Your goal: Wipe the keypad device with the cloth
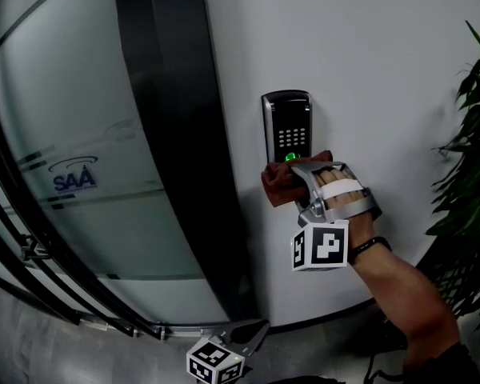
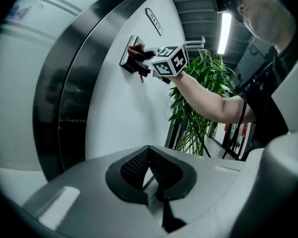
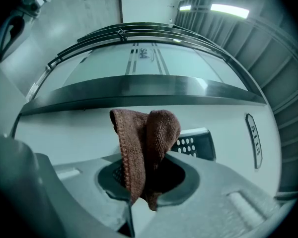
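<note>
A black keypad device [image 1: 288, 126] with a silver rim and a green light is fixed to the white wall. My right gripper [image 1: 298, 176] is shut on a brown cloth [image 1: 282, 182] and holds it against the device's lower edge. In the right gripper view the cloth [image 3: 145, 140] stands up folded from the jaws, and the keypad [image 3: 194, 144] shows just behind it to the right. My left gripper [image 1: 252, 330] hangs low near the floor, away from the wall, shut and holding nothing. From the left gripper view [image 2: 150, 178] the keypad [image 2: 128, 51] and cloth [image 2: 137, 58] show far off.
A dark curved door frame [image 1: 176, 134] and a frosted glass door with a blue logo [image 1: 74, 176] lie left of the keypad. A green plant [image 1: 468, 174] stands at the right. A small sign plate [image 3: 253, 140] sits on the wall beyond the keypad.
</note>
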The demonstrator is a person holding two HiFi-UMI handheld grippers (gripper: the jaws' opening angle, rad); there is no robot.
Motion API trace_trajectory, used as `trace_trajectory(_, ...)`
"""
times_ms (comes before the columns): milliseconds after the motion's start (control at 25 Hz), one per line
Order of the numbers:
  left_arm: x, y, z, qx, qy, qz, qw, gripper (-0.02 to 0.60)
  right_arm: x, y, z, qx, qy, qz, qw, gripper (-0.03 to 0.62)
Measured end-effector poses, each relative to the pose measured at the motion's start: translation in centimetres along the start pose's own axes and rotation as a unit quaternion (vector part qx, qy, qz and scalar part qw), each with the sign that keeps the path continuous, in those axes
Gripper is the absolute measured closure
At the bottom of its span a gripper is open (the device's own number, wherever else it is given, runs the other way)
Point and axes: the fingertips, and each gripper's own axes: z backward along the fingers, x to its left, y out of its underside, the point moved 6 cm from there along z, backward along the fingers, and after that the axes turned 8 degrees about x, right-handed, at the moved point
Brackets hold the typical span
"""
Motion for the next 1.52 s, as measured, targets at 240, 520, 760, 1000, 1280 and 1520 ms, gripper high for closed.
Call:
trace_trajectory(240, 0.1, 0.0, -0.2, 0.001, 0.000, 0.002, 1.0000, 0.565, 0.9, 0.1, 0.4, 0.000, -0.006, -0.003, 1.000, 0.539)
trace_trajectory(520, 0.5, 0.2, -0.3, -0.002, 0.001, 0.001, 1.0000, 0.565, 2.8, 0.2, 0.7, 0.004, -0.016, 0.001, 1.000, 0.539)
trace_trajectory(760, 0.7, 0.6, 0.3, 0.007, 0.016, 0.005, 0.9998, 0.565, 4.2, 0.2, 0.8, 0.018, -0.030, 0.002, 0.999, 0.539)
trace_trajectory(1000, 1.0, 1.3, 1.7, 0.018, 0.041, 0.004, 0.9990, 0.565, 6.3, 0.6, 1.3, 0.046, -0.072, -0.014, 0.996, 0.539)
trace_trajectory(1280, 1.2, 2.8, 2.6, 0.035, 0.077, -0.008, 0.9964, 0.565, 9.1, 1.4, 6.7, 0.026, -0.163, -0.215, 0.962, 0.539)
trace_trajectory(1520, -0.6, 3.0, 3.2, 0.021, 0.072, -0.006, 0.9972, 0.565, 16.1, 3.9, 14.7, -0.016, -0.319, -0.478, 0.818, 0.539)
